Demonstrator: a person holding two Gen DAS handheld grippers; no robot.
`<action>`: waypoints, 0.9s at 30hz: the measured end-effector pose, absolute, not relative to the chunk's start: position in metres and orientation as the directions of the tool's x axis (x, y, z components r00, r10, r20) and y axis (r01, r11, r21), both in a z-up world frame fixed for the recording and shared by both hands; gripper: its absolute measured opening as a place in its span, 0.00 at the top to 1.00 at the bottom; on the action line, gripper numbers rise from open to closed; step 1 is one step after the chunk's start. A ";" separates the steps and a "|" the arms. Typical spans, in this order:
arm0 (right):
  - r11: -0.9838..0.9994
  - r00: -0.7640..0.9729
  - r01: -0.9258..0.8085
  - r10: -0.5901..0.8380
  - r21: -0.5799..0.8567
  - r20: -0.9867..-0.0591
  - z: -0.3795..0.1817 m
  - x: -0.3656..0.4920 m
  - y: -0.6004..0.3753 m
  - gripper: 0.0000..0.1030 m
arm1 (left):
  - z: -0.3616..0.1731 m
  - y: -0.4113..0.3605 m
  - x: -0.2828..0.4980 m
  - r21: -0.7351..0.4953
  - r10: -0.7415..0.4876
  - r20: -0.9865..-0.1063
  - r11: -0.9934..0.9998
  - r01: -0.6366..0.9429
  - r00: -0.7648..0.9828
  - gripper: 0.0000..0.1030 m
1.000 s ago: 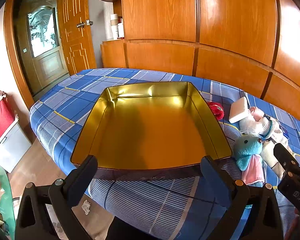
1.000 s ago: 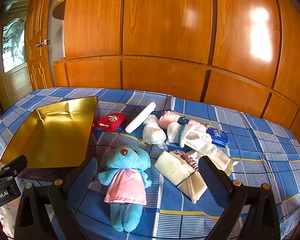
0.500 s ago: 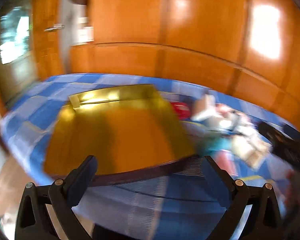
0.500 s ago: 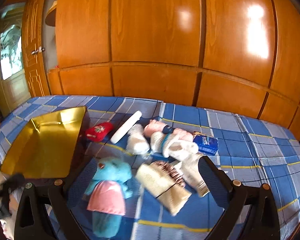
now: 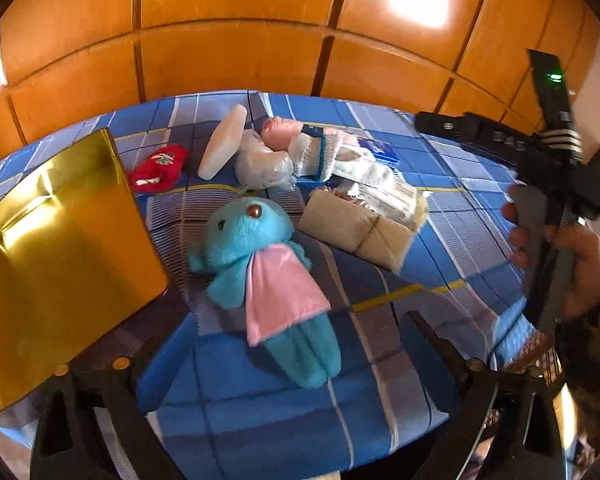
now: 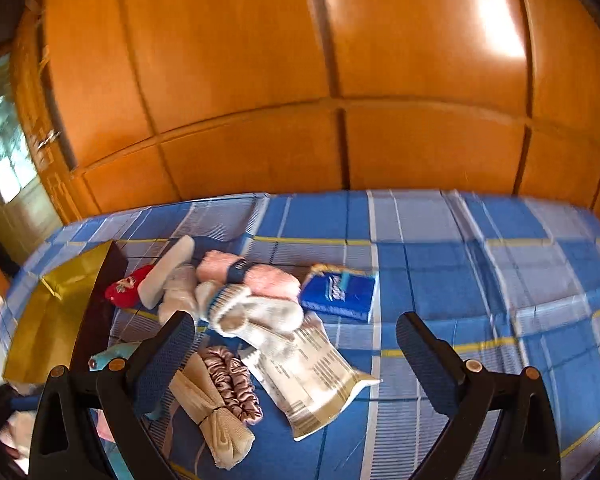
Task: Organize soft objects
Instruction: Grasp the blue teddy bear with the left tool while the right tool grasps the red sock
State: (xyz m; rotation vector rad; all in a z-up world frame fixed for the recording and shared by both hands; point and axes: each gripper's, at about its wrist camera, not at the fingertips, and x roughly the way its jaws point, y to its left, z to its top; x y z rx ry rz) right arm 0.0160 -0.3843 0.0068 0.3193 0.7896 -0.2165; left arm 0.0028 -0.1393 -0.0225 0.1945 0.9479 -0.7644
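A blue plush toy in a pink dress (image 5: 260, 264) lies on the checked blue bedspread (image 5: 440, 248). My left gripper (image 5: 296, 348) hovers over its legs. The jaws are closing, the legs lie between them, and the pads do not press on them. A gold tray (image 5: 60, 248) sits to the plush's left. My right gripper (image 6: 296, 344) stands open above a printed paper packet (image 6: 312, 376), a satin scrunchie (image 6: 232, 384) and a tied beige cloth (image 6: 212, 412), touching none of them. Beyond them lie white socks (image 6: 256, 312), a pink fluffy roll (image 6: 260, 276) and a blue tissue pack (image 6: 340, 292).
A red soft piece (image 5: 158, 168), a white oblong pad (image 5: 222, 148) and a white bundle (image 5: 264, 164) lie behind the plush. A hand (image 5: 572, 256) holds the other tool at the right edge of the left wrist view. Orange wood panelling (image 6: 260, 80) rises behind the bed.
Both views have swung to the right. The left one went from the gold tray to the blue plush, the right one from the plush to the socks and packet. The left fingers stand slightly closer.
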 end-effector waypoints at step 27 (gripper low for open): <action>0.930 0.649 0.234 0.069 0.284 -0.758 -0.005 0.029 -0.375 0.45 | -0.047 -0.168 0.025 -0.045 -0.438 -0.772 0.761 0.647 0.462 0.63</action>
